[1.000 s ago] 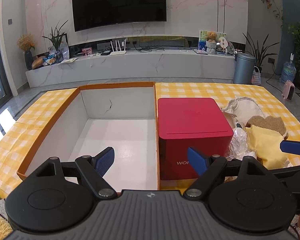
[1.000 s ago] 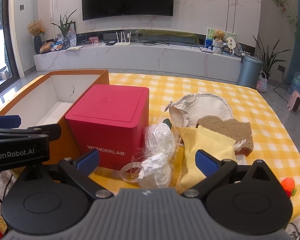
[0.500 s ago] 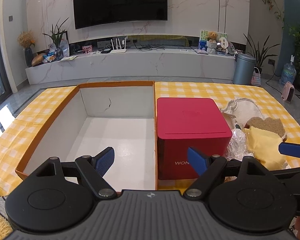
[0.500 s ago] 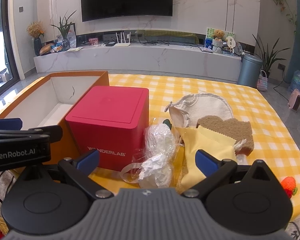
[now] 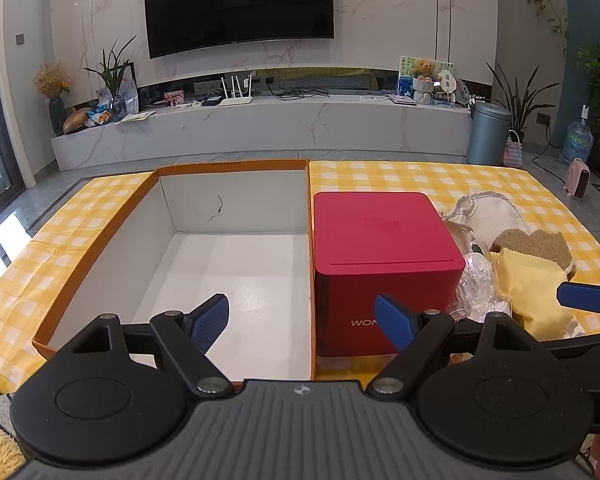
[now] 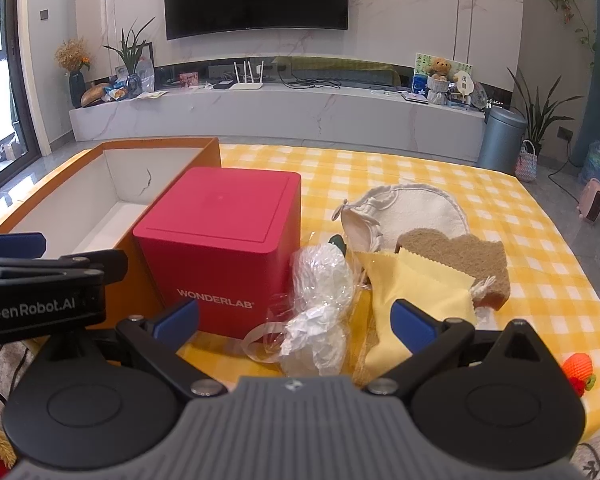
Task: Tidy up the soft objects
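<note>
An open orange box [image 5: 100,248] with a white inside sits at the left of the yellow checked table. A red cube box [image 5: 380,248] [image 6: 220,240] stands against its right wall. Right of the cube lie crumpled clear plastic wrap [image 6: 320,304], a yellow cloth [image 6: 416,292], a brown scouring pad [image 6: 460,252] and a white drawstring pouch [image 6: 412,212]. My left gripper [image 5: 302,322] is open near the box's front edge, with nothing between its fingers. My right gripper [image 6: 296,324] is open just short of the plastic wrap, also holding nothing.
A small orange toy [image 6: 578,368] lies near the table's right front edge. Beyond the table are a marble TV bench [image 5: 260,124], a grey bin [image 5: 488,134] and potted plants. Bare checked cloth [image 6: 380,168] stretches behind the soft items.
Both grippers have drifted very slightly; the scene shifts a little in the left view. Neither gripper has opened, shut or touched anything.
</note>
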A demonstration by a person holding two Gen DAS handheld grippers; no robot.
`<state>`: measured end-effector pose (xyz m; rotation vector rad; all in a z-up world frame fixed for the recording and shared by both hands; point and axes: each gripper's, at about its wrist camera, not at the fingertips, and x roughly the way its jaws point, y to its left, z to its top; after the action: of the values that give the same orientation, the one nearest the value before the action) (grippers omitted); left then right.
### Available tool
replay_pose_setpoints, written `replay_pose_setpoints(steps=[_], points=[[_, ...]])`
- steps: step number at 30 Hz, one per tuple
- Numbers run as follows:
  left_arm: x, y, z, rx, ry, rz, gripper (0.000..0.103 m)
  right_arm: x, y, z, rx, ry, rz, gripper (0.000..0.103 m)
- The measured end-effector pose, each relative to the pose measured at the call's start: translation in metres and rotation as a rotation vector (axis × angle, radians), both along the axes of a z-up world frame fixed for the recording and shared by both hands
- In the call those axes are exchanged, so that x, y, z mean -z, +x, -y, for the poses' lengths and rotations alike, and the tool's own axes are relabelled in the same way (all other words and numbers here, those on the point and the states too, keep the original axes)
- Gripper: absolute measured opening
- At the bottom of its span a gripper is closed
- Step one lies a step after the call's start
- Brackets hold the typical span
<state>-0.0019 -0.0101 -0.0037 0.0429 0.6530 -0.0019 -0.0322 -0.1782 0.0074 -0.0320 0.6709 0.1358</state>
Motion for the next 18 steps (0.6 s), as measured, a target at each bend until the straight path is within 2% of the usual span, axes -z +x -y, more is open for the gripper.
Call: replay_pose_setpoints(steps=[18], points=[[-0.0003,-0.0008,0.0001,0.002,0.000,-0.002,0.097,0.0001,0.0005,-0.0006,-0.001,-0.004,-0.002,0.100]])
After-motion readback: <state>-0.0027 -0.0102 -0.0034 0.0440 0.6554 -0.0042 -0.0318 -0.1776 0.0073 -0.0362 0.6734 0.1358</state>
